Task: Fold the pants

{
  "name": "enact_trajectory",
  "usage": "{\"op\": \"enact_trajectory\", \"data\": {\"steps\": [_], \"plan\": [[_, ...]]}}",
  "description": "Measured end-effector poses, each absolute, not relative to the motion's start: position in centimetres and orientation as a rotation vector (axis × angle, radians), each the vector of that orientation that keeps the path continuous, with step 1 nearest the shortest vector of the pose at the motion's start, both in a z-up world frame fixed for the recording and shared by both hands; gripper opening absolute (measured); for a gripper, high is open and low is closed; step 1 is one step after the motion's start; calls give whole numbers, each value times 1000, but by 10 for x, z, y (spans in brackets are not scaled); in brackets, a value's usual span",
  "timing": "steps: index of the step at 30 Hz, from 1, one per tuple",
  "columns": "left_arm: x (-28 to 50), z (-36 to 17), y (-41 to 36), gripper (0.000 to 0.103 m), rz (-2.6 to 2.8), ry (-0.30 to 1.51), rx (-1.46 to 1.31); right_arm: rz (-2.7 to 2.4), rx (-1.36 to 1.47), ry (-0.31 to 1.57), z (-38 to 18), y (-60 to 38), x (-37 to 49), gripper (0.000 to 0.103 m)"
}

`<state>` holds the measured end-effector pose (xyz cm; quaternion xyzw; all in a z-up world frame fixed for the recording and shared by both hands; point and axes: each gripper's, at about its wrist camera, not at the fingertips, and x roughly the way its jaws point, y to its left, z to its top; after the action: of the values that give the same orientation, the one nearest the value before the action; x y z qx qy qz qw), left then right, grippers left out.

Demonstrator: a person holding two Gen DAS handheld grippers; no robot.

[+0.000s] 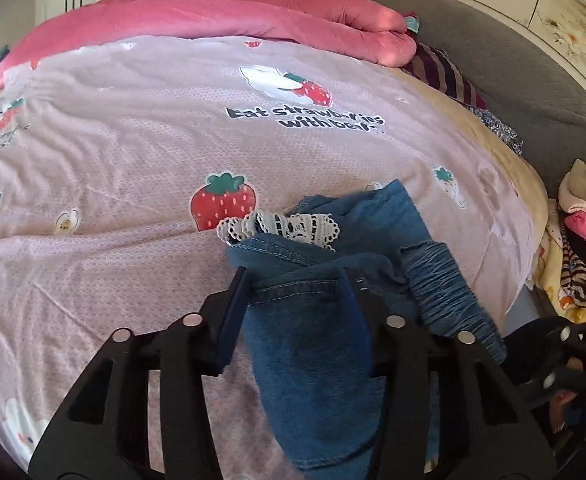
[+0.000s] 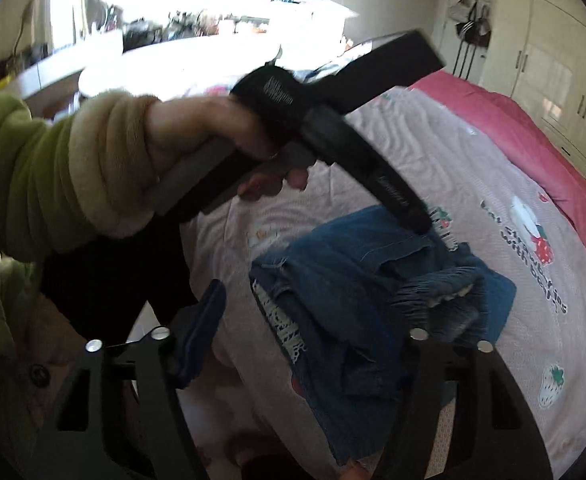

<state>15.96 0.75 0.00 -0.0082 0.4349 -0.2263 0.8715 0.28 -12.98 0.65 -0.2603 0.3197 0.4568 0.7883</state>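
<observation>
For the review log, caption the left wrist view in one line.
Left gripper open around bunched, lace-trimmed denim pants on a strawberry-print bedsheet.

Ahead of my left claw [image 1: 297,280] I see a wide stretch of bare pink strawberry-print bedsheet [image 1: 133,152], open to the front and to the left. It ends at the rolled pink quilt [image 1: 221,16] lying across the far side of the bed. On the right, a dark striped cloth [image 1: 445,76] and the grey padded headboard [image 1: 505,64] close off that edge, and a heap of mixed clothes [image 1: 577,240] stands just off the bed's right corner. The crumpled blue denim pants with white lace trim [image 1: 333,264] fill the gap between the left claw's spread fingers. From my right claw [image 2: 309,320], the person's left hand [image 2: 197,140] and its tool cross the view above the pants [image 2: 357,288]; sheet to the right is free.
</observation>
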Motion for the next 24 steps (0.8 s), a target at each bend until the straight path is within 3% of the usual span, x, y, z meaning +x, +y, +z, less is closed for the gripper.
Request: {"op": "enact_trajectory", "data": {"steps": [4, 8, 9, 10, 12, 23, 24], "plan": [[162, -8, 14, 32, -469, 903, -42, 953, -619, 695, -2, -117, 12, 45], [163, -10, 16, 30, -471, 886, -53, 933, -671, 676, -9, -106, 20, 39], [163, -11, 16, 28, -465, 881, -50, 933, -681, 682, -12, -103, 21, 31], [163, -12, 16, 28, -462, 878, -48, 945, -680, 693, -14, -101, 21, 15], [165, -14, 16, 28, -461, 877, -51, 990, -703, 708, -18, -102, 13, 8], [170, -20, 13, 28, -472, 859, -46, 993, -652, 771, -32, -129, -8, 6], [171, -20, 14, 28, -470, 856, -57, 999, -645, 780, -32, -129, -8, 10]]}}
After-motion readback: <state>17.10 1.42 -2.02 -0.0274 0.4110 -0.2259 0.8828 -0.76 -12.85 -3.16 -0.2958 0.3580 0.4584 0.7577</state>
